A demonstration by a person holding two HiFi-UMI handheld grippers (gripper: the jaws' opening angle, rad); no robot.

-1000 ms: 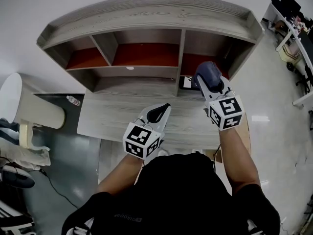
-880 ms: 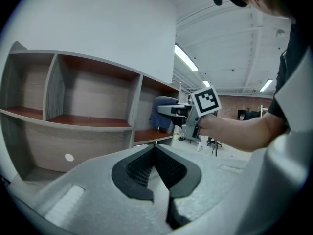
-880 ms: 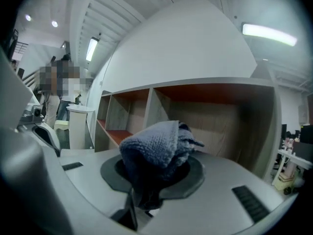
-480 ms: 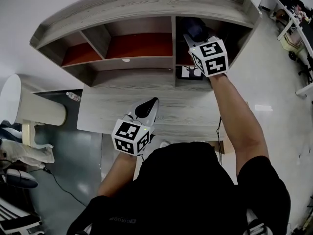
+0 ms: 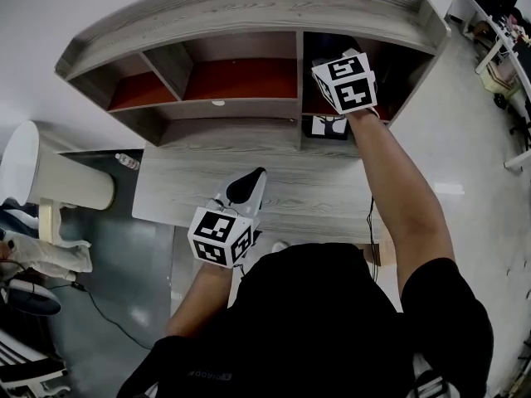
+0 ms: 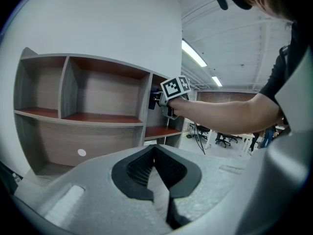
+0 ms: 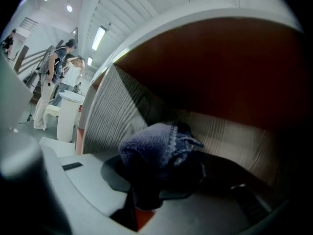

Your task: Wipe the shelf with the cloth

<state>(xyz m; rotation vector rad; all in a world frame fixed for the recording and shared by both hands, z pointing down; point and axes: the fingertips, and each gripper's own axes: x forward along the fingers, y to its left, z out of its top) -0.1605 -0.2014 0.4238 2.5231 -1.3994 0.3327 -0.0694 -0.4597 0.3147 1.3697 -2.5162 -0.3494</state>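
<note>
The cloth (image 7: pixel 154 143), a dark blue bundle, is now inside the top right compartment (image 5: pixel 398 65) of the shelf (image 5: pixel 249 11), close to its far wall; one second ago I held it still in front of the shelf, above the counter (image 5: pixel 315 193). My right gripper (image 7: pixel 164 173) is closed firmly on the cloth, so I judge the reaching is finished and the wiping there can begin. My left gripper (image 6: pixel 155 153) has hardly moved: it waits over the near counter, tips together and holding nothing.
</note>
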